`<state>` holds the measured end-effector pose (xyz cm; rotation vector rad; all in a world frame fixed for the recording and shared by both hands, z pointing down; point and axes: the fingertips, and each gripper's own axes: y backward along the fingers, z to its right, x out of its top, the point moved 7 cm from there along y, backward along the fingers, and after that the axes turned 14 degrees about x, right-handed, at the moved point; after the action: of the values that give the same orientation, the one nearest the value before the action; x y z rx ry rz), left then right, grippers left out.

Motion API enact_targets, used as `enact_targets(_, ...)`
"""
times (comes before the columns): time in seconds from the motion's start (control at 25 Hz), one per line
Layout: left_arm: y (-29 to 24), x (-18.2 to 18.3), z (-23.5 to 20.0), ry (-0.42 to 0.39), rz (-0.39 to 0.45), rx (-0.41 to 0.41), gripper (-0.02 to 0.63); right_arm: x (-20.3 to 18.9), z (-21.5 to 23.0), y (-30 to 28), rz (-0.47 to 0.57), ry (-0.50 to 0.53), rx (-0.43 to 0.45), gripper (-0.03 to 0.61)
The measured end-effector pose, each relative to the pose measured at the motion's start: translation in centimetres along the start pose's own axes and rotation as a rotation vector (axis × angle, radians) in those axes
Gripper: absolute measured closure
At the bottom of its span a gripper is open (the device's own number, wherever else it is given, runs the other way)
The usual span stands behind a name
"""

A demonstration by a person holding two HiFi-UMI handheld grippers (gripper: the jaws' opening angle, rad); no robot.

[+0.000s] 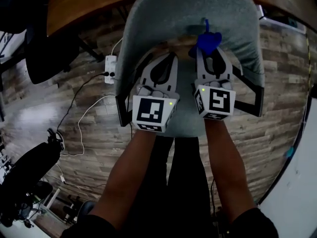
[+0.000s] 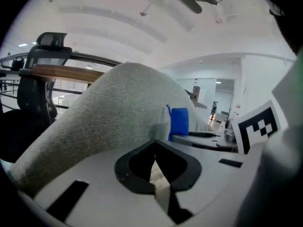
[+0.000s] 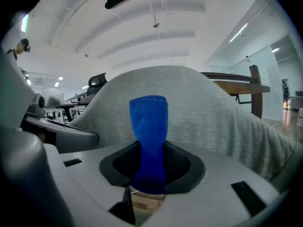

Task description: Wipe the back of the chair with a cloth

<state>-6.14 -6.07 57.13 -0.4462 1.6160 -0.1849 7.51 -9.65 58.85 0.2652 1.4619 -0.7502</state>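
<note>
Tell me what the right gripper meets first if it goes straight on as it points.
The grey chair back, straight ahead. The blue cloth clamped in the right gripper sticks out in front, so it would likely touch first; the gap is unclear.

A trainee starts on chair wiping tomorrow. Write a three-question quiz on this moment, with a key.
1. Which holds the blue cloth? A: the left gripper. B: the right gripper. C: neither; it lies on the floor.
2. True or false: the left gripper's jaws stand wide apart around the chair back.
3. Fill the gap: beyond the chair back stands a wooden ___.
Key: 1 B. 2 False: its jaws are together, with nothing between them. 3 table.
</note>
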Motion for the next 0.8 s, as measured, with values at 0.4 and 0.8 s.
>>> enact_targets(0.4,4.0,-2.1,-4.5,0.095,0.022,0.258,0.611,-2.1,-7.4,-4.8,-0.074,0.060,0.321,0.443)
enact_targets(0.8,5.2,-4.0,-6.7,0.147,0.013,0.418,0.611,-2.8,-11.2,-7.6,-0.053,0.121,0.520,0.443)
